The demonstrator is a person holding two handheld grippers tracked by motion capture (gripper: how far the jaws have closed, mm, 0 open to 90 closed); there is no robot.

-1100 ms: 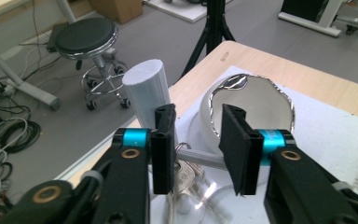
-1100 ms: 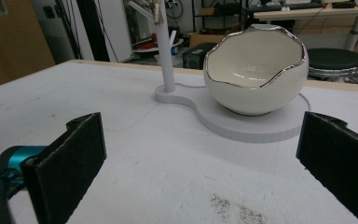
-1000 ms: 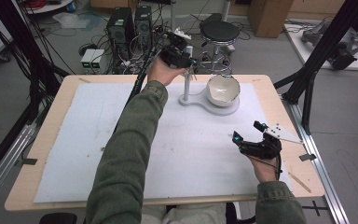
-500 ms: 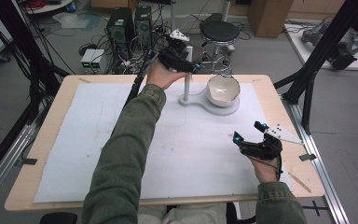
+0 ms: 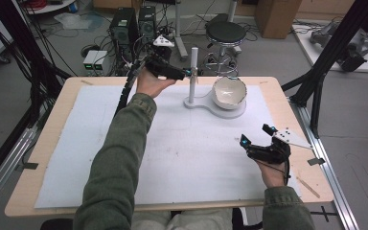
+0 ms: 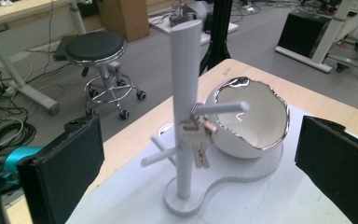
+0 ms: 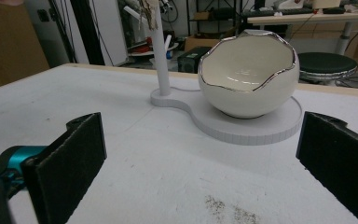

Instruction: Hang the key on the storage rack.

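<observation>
A white stand [image 5: 193, 76] with an upright post and short pegs sits at the table's far middle. In the left gripper view a bunch of keys [image 6: 196, 136] hangs from one peg [image 6: 223, 108] of the post. On the stand's round base rests a white egg-shaped bowl [image 5: 229, 91] with a jagged silver rim. My left gripper [image 5: 188, 73] is held just left of the post, open, with nothing between its jaws. Near the table's front right, my right gripper [image 5: 255, 135] is also open and empty, pointing at the bowl [image 7: 247, 77].
A large white sheet [image 5: 172, 153] covers most of the wooden table [image 5: 52, 139]. A black stool [image 5: 225, 33] and computer cases [image 5: 124, 28] with cables stand on the floor beyond the far edge. Black frame legs [image 5: 316, 91] rise at the right.
My left gripper has drawn back from the post, moving left and toward me, so that more of the post shows. The right gripper has stayed put.
</observation>
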